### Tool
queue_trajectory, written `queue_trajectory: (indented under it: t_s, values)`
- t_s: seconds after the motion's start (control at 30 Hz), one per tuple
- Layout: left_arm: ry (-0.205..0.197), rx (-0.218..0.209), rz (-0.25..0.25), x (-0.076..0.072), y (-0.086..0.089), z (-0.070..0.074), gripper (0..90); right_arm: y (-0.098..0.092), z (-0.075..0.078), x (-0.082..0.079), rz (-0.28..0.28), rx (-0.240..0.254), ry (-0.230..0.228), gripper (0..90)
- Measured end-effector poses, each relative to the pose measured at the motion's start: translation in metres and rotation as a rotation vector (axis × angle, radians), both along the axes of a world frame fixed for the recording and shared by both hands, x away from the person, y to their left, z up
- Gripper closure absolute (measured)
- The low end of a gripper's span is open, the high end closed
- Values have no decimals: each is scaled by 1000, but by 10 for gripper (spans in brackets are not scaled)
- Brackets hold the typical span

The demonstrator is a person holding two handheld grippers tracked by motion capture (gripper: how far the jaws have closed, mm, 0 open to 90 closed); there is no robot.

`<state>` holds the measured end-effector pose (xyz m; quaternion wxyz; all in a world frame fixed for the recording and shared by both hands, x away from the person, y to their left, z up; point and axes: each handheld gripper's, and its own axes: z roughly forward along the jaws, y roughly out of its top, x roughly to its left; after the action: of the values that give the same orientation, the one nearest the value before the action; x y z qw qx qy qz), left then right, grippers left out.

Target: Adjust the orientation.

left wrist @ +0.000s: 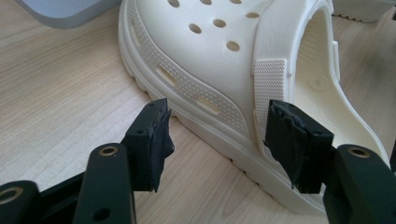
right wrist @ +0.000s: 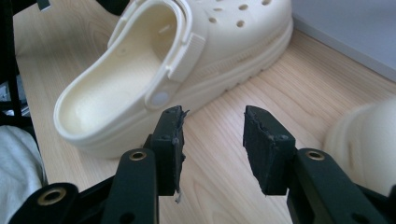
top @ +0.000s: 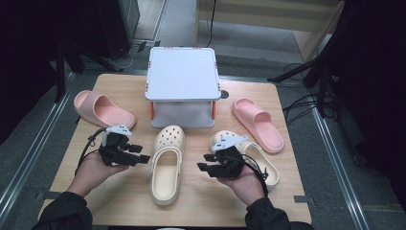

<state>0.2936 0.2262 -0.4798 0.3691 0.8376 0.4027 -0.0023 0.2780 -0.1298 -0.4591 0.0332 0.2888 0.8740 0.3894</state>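
Observation:
A cream clog [top: 166, 165] lies in the middle of the wooden table [top: 119, 201], toe toward the back. My left gripper [top: 140, 153] sits just left of it, jaws open and pointing at its side. In the left gripper view the open left gripper [left wrist: 217, 140] frames the clog's sole and strap [left wrist: 219, 56], and the pads do not press on it. My right gripper [top: 204, 162] hovers right of the clog, open with nothing between its jaws. The right gripper view has the right gripper [right wrist: 212, 140] aimed at bare table short of the clog [right wrist: 140, 79]. A second cream clog [top: 253, 158] lies partly under my right hand.
A white two-tier rack [top: 182, 76] stands at the back middle. One pink slide [top: 103, 109] lies at the back left, another pink slide [top: 258, 124] at the right. The rack's corner [left wrist: 65, 11] is near the clog's toe. The second clog [right wrist: 364, 140] bulges beside the right jaw.

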Motion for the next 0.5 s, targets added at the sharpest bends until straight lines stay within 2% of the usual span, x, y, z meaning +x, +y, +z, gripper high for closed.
queue_trajectory:
  t_s: [0.03, 0.2, 0.27, 0.3, 0.4, 0.5]
  values:
    - [0, 0, 0, 0, 0, 0, 392, 0, 0, 0, 0, 0, 0, 587]
    - [-17, -6, 6, 5, -3, 4, 380, -26, 4, -9, -44, 10, -9, 585]
    - [-7, 2, 2, 9, -4, 3, 379, -43, 8, -14, -81, 22, -10, 585]
    - [-7, 2, 2, 9, -4, 3, 379, -43, 8, -14, -81, 22, -10, 585]
    - [4, 6, 3, 13, -5, 2, 379, -63, 11, -21, -127, 18, -24, 585]
    - [11, 5, 2, 15, -4, 2, 379, -72, 11, -24, -154, 12, -29, 585]
